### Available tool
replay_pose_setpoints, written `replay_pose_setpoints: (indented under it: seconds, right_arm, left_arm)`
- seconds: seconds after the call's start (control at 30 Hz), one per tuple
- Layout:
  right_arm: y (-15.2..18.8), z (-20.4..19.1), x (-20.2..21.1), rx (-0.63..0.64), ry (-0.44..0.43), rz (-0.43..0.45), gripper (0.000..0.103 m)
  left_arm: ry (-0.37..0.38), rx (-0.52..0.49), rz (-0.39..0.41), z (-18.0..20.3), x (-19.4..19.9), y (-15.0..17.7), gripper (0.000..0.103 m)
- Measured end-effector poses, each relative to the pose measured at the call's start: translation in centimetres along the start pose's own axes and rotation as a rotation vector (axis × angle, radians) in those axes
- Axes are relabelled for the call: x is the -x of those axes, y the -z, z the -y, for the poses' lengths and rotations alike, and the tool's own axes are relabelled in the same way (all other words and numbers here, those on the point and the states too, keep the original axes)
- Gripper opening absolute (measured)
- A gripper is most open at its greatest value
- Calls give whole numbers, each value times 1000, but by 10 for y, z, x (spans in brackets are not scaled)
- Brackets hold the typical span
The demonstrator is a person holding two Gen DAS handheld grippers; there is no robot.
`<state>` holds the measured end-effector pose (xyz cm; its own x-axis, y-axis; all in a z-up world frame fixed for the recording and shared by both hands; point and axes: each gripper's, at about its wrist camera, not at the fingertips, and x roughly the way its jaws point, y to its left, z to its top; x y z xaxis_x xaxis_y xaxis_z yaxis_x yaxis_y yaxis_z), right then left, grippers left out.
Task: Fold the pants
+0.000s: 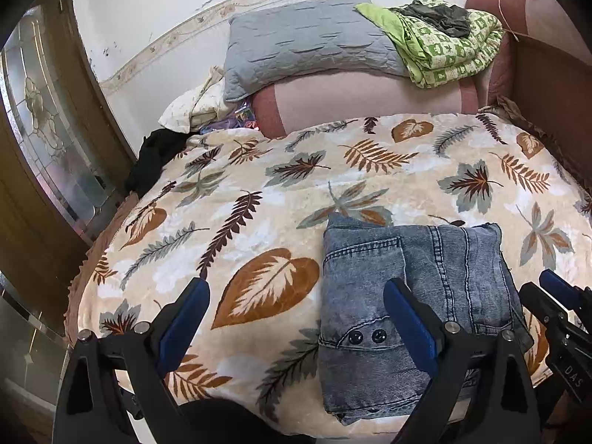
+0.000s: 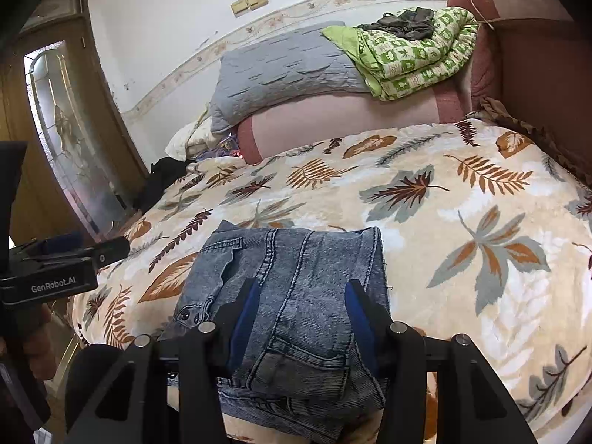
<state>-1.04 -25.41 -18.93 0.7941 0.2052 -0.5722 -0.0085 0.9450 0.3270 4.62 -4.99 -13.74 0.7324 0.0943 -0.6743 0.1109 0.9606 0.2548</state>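
The blue denim pants point(image 1: 414, 288) lie folded into a compact rectangle near the front edge of the bed; they also show in the right wrist view point(image 2: 296, 288). My left gripper point(image 1: 299, 296) is open and empty, hovering over the blanket with its right finger above the pants' left part. My right gripper point(image 2: 301, 296) is open and empty, its fingers standing above the folded pants. The right gripper also shows at the right edge of the left wrist view point(image 1: 555, 296), and the left one at the left edge of the right wrist view point(image 2: 74, 251).
A leaf-patterned blanket point(image 1: 259, 192) covers the bed. A grey pillow point(image 1: 303, 44), a pink bolster point(image 1: 370, 100) and a green quilt point(image 1: 451, 51) lie at the back. Dark clothing point(image 1: 155, 155) hangs at the bed's left edge. A wooden glazed door point(image 1: 48, 129) stands left.
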Motion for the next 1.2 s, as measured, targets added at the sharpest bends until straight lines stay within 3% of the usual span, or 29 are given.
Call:
replay_pose_setpoints:
  seconds: [0.67, 1.2]
  right_arm:
    - [5, -12, -12, 28, 1, -42, 52]
    - [4, -9, -14, 31, 59, -50, 52]
  left_arm:
    - [3, 17, -62, -9, -20, 12, 95]
    - [2, -12, -84, -1, -23, 18, 95]
